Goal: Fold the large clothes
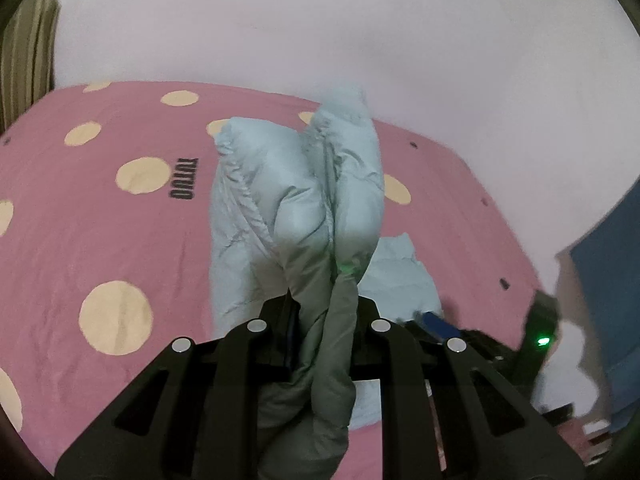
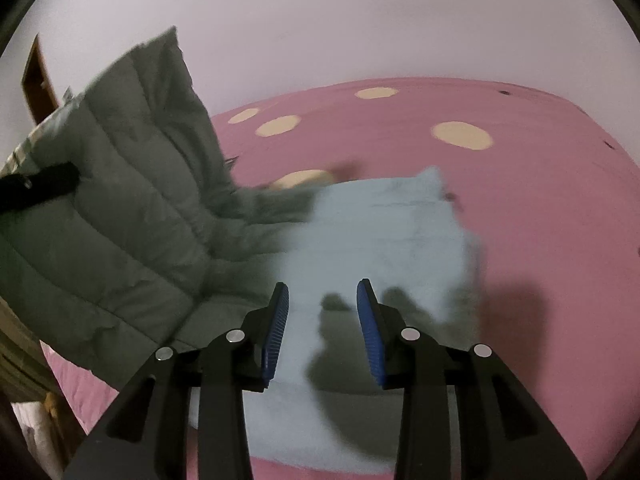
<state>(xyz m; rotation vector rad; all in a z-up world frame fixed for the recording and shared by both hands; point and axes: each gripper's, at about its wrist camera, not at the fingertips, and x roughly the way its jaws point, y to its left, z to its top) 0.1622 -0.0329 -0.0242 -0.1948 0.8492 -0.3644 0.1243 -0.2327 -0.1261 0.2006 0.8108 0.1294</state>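
I am midway through a fold of the padded jacket (image 1: 296,200) on the pink spotted bed (image 1: 100,240). My left jaws (image 1: 320,312) are narrow and clamped on a bunched edge of the jacket, which rises straight ahead of them in 2 puffy ridges and trails back between the fingers toward the camera. The rest of the jacket lies on the bed just beyond and to the right of those jaws.

My right jaws (image 2: 322,312) stand partly apart with nothing between the blue pads (image 2: 276,336); the pale, flat part of the jacket lies below and just ahead of them, and I judge they are not touching it. To their left, the lifted panel of the jacket hangs up in the air, with the other gripper's dark finger pinching its edge.

To do this step well, I judge I should carry the lifted panel across toward the flat part in one smooth sweep, keeping the pinch firm so the slippery padded fabric does not slide out. I should lay the edge down square with the layer beneath before letting go. The right jaws can press or pinch the flat layer to stop it dragging, since puffy fill tends to spring back.
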